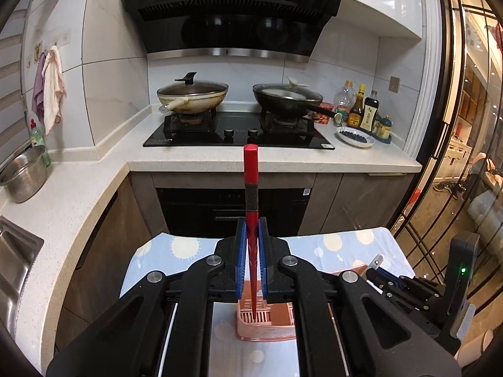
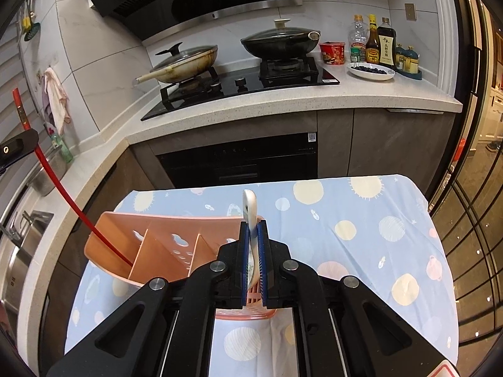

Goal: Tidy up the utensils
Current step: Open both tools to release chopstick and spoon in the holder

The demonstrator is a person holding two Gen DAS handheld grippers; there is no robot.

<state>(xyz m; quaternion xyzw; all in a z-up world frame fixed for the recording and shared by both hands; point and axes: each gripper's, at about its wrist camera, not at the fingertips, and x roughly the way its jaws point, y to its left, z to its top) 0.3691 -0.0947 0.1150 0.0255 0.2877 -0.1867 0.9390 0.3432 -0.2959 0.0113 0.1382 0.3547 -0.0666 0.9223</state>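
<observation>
My left gripper (image 1: 251, 232) is shut on a red chopstick (image 1: 250, 182), held upright with its thin tip down inside the pink plastic utensil holder (image 1: 267, 330). In the right wrist view the chopstick (image 2: 63, 188) slants down into the holder's left compartment (image 2: 113, 238). My right gripper (image 2: 254, 229) is shut on a white ceramic spoon (image 2: 250, 207), handle up, over the right end of the pink holder (image 2: 176, 235). The right gripper also shows in the left wrist view (image 1: 377, 267), holding the spoon.
The holder stands on a table with a blue patterned cloth (image 2: 361, 235). Behind it is a counter (image 2: 283, 100) with a gas hob, two lidded pans (image 2: 185, 62) and sauce bottles (image 2: 377, 44). A sink (image 1: 15, 267) and a metal colander (image 1: 25, 172) are on the left. A glass door (image 1: 465, 157) is on the right.
</observation>
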